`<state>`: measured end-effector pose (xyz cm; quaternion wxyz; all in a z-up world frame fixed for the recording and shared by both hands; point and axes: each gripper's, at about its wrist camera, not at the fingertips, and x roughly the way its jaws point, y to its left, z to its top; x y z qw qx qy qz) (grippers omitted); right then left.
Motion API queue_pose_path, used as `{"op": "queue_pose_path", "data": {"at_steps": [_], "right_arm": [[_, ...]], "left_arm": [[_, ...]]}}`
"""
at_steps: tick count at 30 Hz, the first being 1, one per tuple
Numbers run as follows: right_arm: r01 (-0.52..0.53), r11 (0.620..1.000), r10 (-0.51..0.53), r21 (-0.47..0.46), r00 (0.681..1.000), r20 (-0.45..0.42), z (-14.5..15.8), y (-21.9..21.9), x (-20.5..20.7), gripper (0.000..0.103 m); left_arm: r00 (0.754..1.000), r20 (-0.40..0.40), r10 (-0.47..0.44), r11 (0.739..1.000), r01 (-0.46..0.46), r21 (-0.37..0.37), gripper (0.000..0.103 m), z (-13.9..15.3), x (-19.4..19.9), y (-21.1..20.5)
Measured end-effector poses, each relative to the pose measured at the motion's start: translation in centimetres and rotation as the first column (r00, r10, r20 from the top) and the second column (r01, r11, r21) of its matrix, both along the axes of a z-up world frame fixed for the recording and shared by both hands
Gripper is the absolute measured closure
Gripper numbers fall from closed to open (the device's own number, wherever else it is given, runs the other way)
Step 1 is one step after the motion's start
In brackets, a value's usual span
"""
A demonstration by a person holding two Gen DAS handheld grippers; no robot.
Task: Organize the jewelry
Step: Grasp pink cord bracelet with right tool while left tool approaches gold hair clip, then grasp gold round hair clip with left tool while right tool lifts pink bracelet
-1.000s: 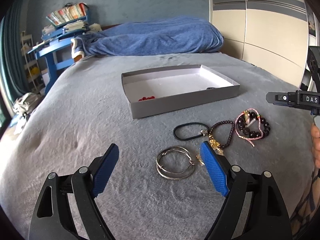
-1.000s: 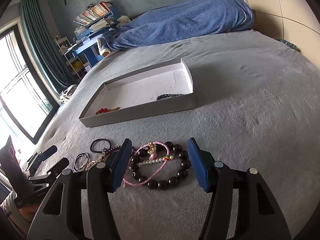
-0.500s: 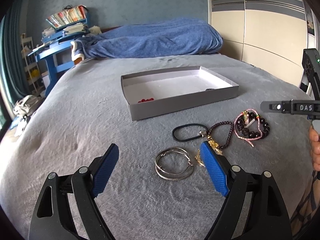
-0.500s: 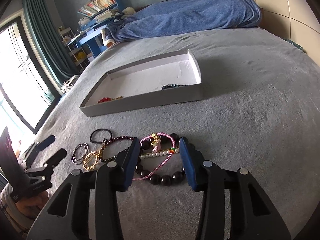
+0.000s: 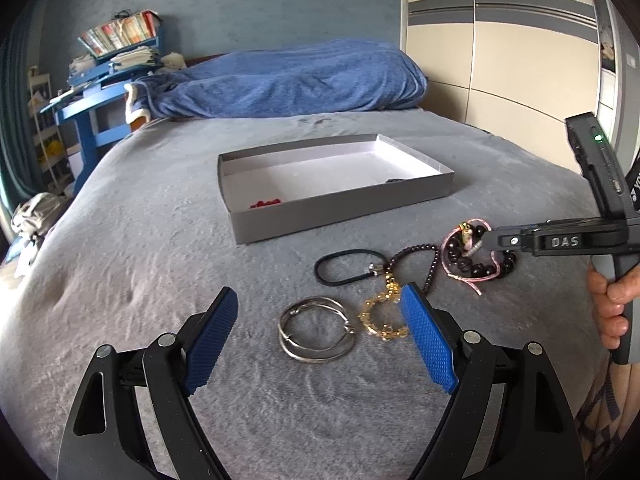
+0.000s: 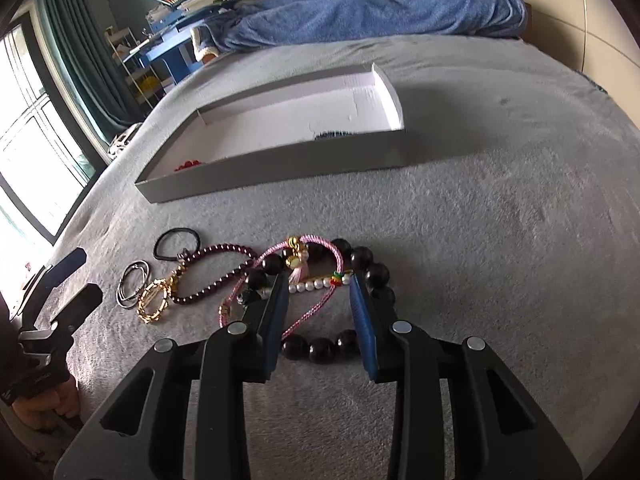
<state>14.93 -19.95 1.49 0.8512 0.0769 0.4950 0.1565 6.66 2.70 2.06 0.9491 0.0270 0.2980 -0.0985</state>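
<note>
Fingers of right gripper (image 6: 320, 292) straddle the pink cord bracelet (image 6: 320, 256).

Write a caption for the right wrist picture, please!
The right gripper closes in over a pink cord bracelet and pearl strand, its fingers not yet shut, with the gray tray beyond.

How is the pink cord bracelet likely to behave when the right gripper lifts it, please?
The pink cord bracelet lies in loose curves, so it probably droops limply. It overlaps the dark bead bracelet, so it may drag that along. The right gripper straddles both.
</note>
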Motion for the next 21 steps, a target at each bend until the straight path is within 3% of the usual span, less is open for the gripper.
{"op": "queue_pose_path", "data": {"at_steps": [3,5,7,17,21], "right_arm": [[0.004,1.0,-0.003,0.017,1.0,-0.031,-0.7,0.0,0.4,0.078],[0.005,1.0,-0.004,0.026,0.999,-0.04,-0.9,0.1,0.6,0.091],[0.006,1.0,-0.005,0.023,0.999,-0.046,-1.0,0.2,0.7,0.096],[0.015,0.997,-0.014,0.075,1.0,-0.011,-0.2,-0.5,0.4,0.1],[0.023,0.994,-0.023,0.109,1.0,0.003,0.3,-1.0,0.4,0.1]], "left_arm": [[1.0,0.0,-0.017,1.0,0.017,0.007,0.019,0.0,0.0,-0.5],[0.999,-0.001,-0.035,0.999,0.035,0.01,0.019,0.0,0.0,-1.0],[0.999,-0.003,-0.051,0.999,0.051,0.01,0.019,0.0,0.1,-1.5],[0.981,-0.077,-0.177,0.979,0.184,0.092,0.02,-0.8,2.5,-5.1],[0.967,-0.153,-0.203,0.972,0.218,0.087,0.033,-1.8,3.6,-5.3]]}}
